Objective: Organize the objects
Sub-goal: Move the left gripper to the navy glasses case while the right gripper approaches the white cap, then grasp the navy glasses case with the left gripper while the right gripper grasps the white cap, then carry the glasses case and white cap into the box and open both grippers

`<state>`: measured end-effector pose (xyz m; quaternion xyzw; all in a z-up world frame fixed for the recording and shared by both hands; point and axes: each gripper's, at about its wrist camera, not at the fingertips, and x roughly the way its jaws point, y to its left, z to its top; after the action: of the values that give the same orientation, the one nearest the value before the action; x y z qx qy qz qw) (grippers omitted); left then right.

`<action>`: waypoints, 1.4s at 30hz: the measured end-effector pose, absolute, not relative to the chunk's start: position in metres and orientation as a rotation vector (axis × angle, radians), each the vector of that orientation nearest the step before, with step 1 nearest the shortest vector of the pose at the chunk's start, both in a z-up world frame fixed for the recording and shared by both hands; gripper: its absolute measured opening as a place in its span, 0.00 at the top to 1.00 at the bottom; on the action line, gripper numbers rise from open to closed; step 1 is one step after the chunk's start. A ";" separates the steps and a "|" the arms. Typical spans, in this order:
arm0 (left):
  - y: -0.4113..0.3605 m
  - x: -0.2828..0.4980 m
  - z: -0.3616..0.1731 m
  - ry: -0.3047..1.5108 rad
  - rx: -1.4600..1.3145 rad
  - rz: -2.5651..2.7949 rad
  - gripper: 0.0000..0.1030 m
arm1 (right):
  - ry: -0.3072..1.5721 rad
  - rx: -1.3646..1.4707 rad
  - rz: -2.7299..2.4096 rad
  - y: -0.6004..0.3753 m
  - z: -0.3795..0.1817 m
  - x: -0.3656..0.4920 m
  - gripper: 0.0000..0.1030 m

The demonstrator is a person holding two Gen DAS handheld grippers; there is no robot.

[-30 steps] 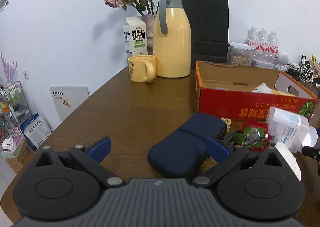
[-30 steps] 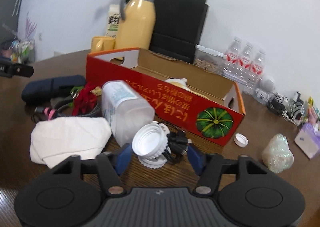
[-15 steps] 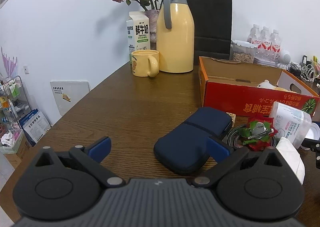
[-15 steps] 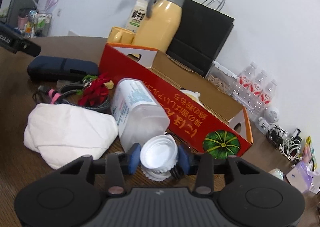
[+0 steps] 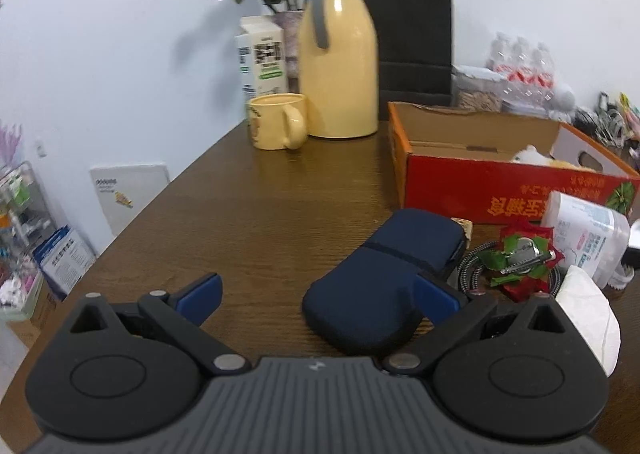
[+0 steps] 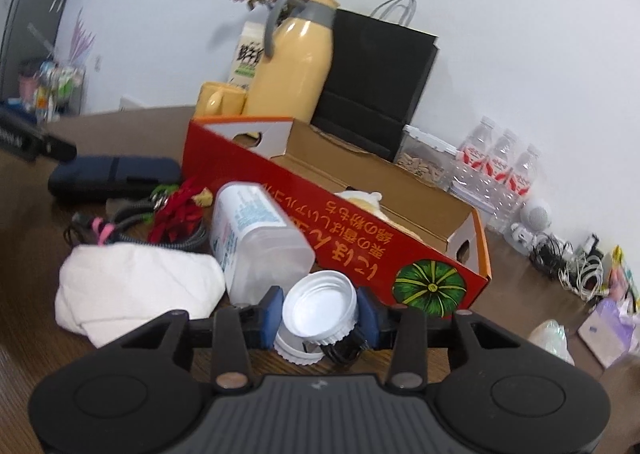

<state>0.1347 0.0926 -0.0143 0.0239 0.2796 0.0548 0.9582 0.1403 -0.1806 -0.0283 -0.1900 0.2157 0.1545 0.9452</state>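
Note:
My right gripper is shut on the white neck of a clear plastic bottle that lies tilted in front of the red cardboard box. The bottle also shows in the left wrist view. My left gripper is open and empty, low over the table, with a navy blue pouch between its fingers, against the right finger. A white cloth lies left of the bottle. A red flower with a coiled cable lies behind the cloth.
A yellow thermos, yellow mug, milk carton, flower vase and black paper bag stand at the back. Water bottles, cables and a small white cap ring lie to the right. The table's left edge drops off.
My right gripper closed on the bottle's neck and the view shifted as the bottle tilted. My left gripper stayed open and drifted slightly by the pouch.

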 end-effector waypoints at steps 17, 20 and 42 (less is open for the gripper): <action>0.097 0.214 -0.038 0.772 0.027 -0.191 0.00 | 0.442 -0.247 0.226 -0.215 -0.020 0.141 0.62; 0.101 0.218 -0.040 0.769 0.010 -0.226 0.00 | 0.442 -0.234 0.220 -0.218 -0.019 0.142 0.62; 0.092 0.171 -0.006 0.569 -0.054 -0.178 0.38 | 0.435 -0.220 0.233 -0.214 -0.016 0.138 0.62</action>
<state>0.1713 0.0924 -0.0062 -0.0266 0.2802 -0.0876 0.9556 0.1381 -0.2136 -0.0159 -0.1089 0.2151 0.1149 0.9637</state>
